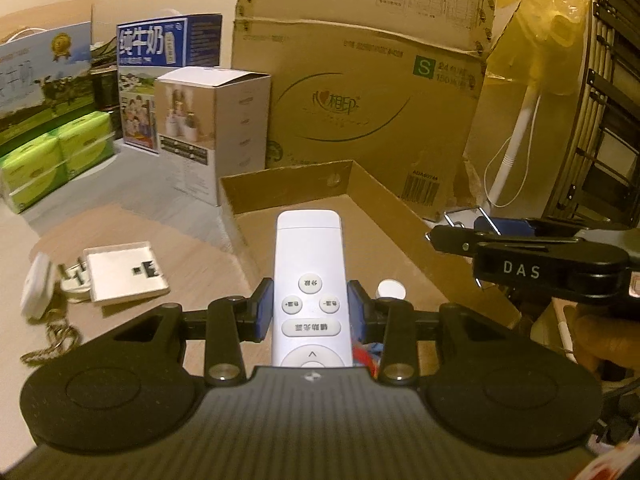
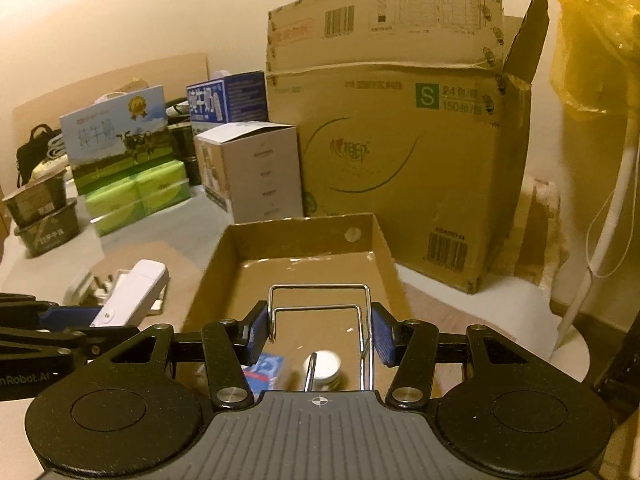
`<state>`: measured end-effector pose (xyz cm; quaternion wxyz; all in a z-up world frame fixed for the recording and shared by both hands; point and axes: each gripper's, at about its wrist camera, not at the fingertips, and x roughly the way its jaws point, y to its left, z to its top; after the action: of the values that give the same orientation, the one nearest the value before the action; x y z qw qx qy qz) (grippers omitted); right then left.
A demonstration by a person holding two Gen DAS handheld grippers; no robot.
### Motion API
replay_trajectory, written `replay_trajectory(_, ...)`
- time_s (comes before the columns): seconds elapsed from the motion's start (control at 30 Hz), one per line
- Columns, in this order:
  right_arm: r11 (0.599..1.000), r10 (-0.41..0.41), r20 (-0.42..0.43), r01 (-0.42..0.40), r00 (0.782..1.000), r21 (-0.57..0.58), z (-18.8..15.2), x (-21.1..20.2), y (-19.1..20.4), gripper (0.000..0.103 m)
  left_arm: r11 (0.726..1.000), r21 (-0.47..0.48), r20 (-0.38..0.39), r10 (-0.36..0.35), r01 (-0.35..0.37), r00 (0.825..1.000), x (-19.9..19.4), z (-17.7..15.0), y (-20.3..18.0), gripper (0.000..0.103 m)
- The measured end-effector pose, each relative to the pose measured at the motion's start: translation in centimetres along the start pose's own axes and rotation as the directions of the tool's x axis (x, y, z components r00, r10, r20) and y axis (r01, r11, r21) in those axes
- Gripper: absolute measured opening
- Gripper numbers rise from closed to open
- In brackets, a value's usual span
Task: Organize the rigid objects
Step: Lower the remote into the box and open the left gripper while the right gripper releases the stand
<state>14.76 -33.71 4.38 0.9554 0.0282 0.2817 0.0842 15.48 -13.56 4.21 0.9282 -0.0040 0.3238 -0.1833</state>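
- While the left gripper (image 1: 311, 307) has its blue pads closed against both sides of a white remote (image 1: 309, 276), the remote points forward with its far end over the shallow cardboard tray (image 1: 384, 200).
- The right gripper (image 2: 318, 333) clamps a bent chrome wire rack (image 2: 320, 312) — the pads touch its outer rods, and the frame sits above the tray's floor.
- Inside the tray, seen from the right wrist, lie a small round white-lidded jar (image 2: 325, 366) and a blue-and-white packet (image 2: 264, 370), just beside each other.
- On the table left of the tray rest a white plug adapter (image 1: 126, 272), a white oval fob (image 1: 36, 288) and a braided cord (image 1: 52, 342) — close together.
- Behind the tray stand a large cardboard carton (image 1: 360, 100), a white product box (image 1: 212, 132), milk cartons (image 1: 160, 60) and green tissue packs (image 1: 56, 160).
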Motion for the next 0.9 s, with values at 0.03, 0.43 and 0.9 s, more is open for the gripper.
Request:
replay_trajectory(0.03, 1.0, -0.001, -0.002, 0.001, 1.0, 0.0, 0.2, 0.4, -0.3, 0.053, 1.0, 0.0, -0.002, 0.0, 0.0, 1.0, 0.5, 0.2, -0.1, 0.035)
replay_trajectory(0.43, 1.0, 0.019, -0.035, -0.018, 0.999, 0.018, 2.9, 7.2, -3.6, 0.053, 0.999, -0.032, -0.015, 0.027, -0.028, 1.0, 7.5, 3.5, 0.6, 0.035)
replay_trajectory(0.9, 0.999, 0.027, -0.07, -0.024, 0.997, 0.043, 3.5, 11.3, -4.4, 0.053, 0.998, -0.05, -0.027, 0.039, -0.041, 0.999, 11.7, 4.6, 1.5, 0.035)
